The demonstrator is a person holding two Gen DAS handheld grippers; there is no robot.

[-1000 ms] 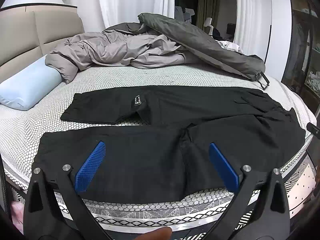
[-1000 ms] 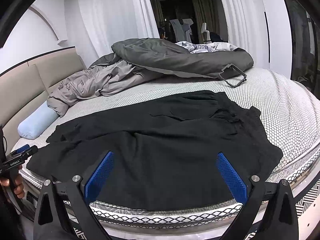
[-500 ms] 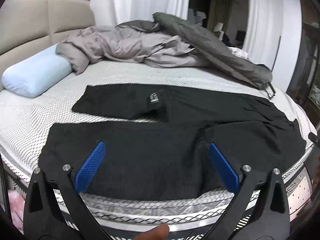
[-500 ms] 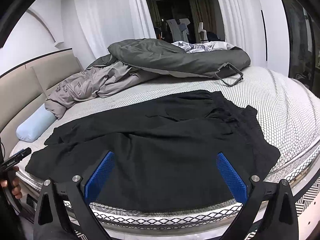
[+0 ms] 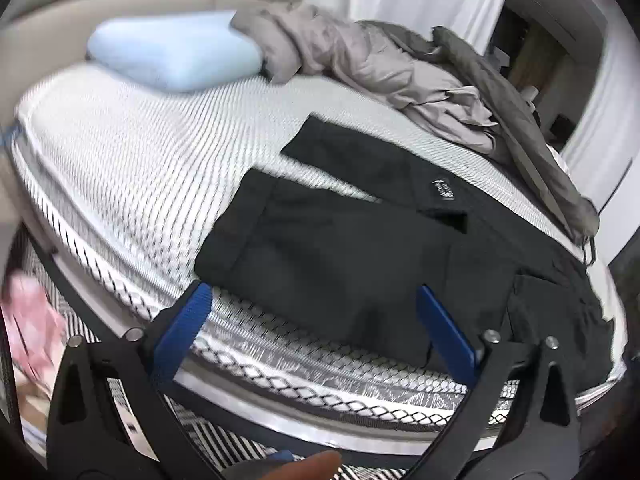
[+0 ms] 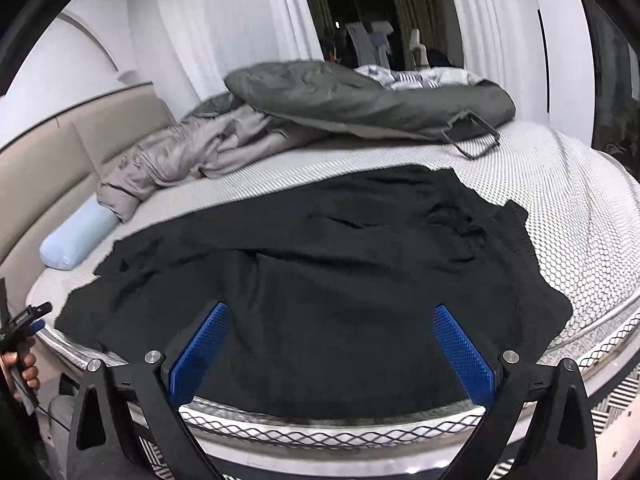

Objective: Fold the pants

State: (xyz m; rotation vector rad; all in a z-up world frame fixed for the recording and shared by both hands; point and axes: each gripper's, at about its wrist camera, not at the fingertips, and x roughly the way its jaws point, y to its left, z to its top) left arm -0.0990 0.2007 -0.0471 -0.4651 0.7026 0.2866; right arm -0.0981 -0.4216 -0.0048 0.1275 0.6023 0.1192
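Note:
Black pants lie spread flat on the bed, legs apart, leg ends toward the left. My left gripper is open and empty, just off the bed's front edge, near the cuff of the nearer leg. In the right wrist view the pants fill the middle of the bed. My right gripper is open and empty, at the front edge over the waist half. The left gripper shows at the far left of that view, held by a hand.
A white honeycomb mattress carries a light blue pillow, a crumpled grey duvet and a dark green cover at the back. Beige headboard at left. A pink cloth lies below the bed.
My left gripper has swung to the left toward the leg ends and tilted; its view is blurred. The right gripper has barely moved. The pants lie as before.

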